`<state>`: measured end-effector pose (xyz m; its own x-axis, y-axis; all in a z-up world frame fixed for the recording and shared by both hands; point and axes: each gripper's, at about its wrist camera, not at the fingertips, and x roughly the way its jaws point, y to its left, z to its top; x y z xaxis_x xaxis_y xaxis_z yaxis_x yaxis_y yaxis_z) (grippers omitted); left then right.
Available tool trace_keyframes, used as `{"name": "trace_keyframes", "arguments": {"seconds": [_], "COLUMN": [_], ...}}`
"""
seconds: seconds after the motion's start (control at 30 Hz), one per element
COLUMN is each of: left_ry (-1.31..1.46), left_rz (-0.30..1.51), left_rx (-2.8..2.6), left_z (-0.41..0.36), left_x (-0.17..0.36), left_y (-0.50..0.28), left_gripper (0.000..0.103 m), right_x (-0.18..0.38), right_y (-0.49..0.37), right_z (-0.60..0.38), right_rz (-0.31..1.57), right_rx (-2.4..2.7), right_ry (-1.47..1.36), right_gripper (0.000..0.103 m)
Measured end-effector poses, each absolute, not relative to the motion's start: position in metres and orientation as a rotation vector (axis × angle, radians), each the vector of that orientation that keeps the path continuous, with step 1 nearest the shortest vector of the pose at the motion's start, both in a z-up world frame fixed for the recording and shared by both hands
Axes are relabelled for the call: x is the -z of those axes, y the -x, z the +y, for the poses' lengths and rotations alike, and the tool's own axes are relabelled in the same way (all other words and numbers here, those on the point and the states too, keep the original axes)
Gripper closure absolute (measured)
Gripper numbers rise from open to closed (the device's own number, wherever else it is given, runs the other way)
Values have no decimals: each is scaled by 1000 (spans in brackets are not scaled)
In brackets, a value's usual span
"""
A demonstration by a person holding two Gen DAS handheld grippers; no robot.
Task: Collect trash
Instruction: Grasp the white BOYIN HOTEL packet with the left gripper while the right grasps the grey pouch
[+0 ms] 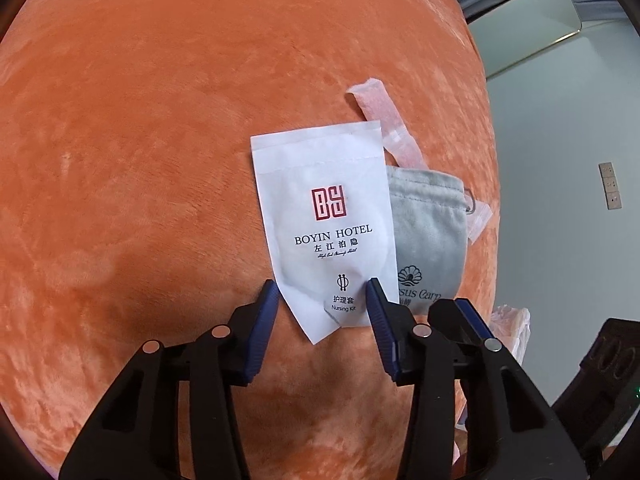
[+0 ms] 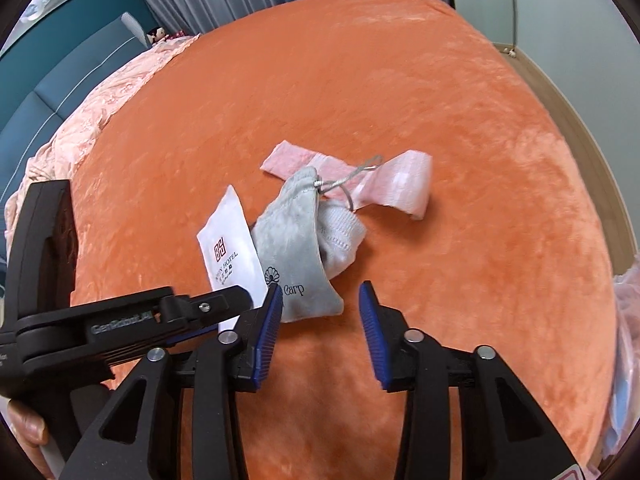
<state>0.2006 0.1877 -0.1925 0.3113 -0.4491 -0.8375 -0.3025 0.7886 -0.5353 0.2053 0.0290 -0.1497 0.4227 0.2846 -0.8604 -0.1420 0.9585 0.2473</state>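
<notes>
The left gripper (image 1: 322,292) has its blue-padded jaws spread wide, one on each side of the lower end of the white Boyin Hotel sachet (image 1: 324,236); neither pad presses the paper, so it holds nothing. The right gripper (image 2: 320,294) is likewise wide open and empty, its left pad just beside the lower corner of the grey drawstring pouch (image 2: 292,248).

Taking the sachet as the landmark, it lies flat on the orange blanket (image 1: 140,160), with the grey pouch touching its right edge and partly tucked under it. A white knitted item (image 2: 342,236) shows at the far side of the pouch from the sachet. Beyond the sachet, past the pouch's mouth and its metal ring (image 2: 340,186), a pale pink strip (image 2: 396,184) of wrapping lies across the blanket, one end curled up.
</notes>
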Motion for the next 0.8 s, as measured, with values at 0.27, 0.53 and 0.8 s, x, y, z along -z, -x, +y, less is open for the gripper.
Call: {"name": "trace_keyframes", "arguments": {"seconds": [0.27,0.53,0.8], "left_ry": [802,735,680], "left_rz": [1251,1212,1144], "left_rx": [97,194,291], "left_z": [193,167,144], "left_x": [198,178,135], "left_y": [-197,-205,-197], "left_gripper": [51,101,103], "right_x": [166,157,112], "right_y": [-204,-193,-179], "right_z": [40,27,1], "right_rz": [1147,1132,1025], "right_rx": [-311,-289,-257], "right_ry": [-161,-202,-226], "right_gripper": [96,96,96]}}
